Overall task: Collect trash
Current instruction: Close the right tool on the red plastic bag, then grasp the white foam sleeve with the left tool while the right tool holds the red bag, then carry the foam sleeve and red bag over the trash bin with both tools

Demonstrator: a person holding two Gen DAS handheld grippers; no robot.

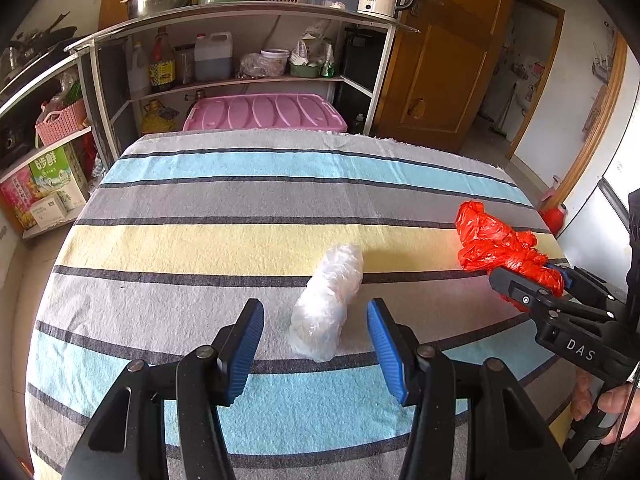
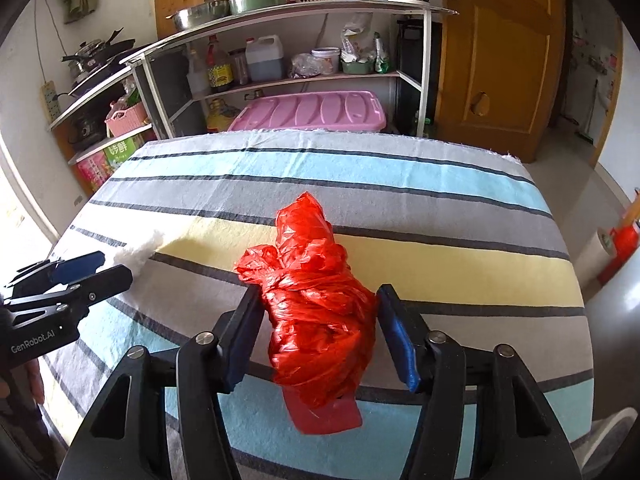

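Observation:
A crumpled clear plastic bag (image 1: 328, 300) lies on the striped tablecloth (image 1: 240, 200). It sits between the blue pads of my left gripper (image 1: 315, 306), which is open with a gap on both sides of the bag. A knotted red plastic bag (image 2: 316, 320) rests on the cloth between the fingers of my right gripper (image 2: 320, 292), and both pads touch its sides. From the left wrist view, the right gripper (image 1: 524, 276) clasps the red bag (image 1: 492, 244) near the table's right edge. In the right wrist view, the left gripper (image 2: 114, 266) shows at the far left beside the clear bag (image 2: 136, 252).
Behind the table stand a pink-lidded storage box (image 1: 264, 112) and metal shelves (image 1: 240, 80) with bottles, bowls and a kettle. A wooden door (image 1: 436, 60) is at the back right. A red bottle (image 2: 622, 244) stands on the floor to the right.

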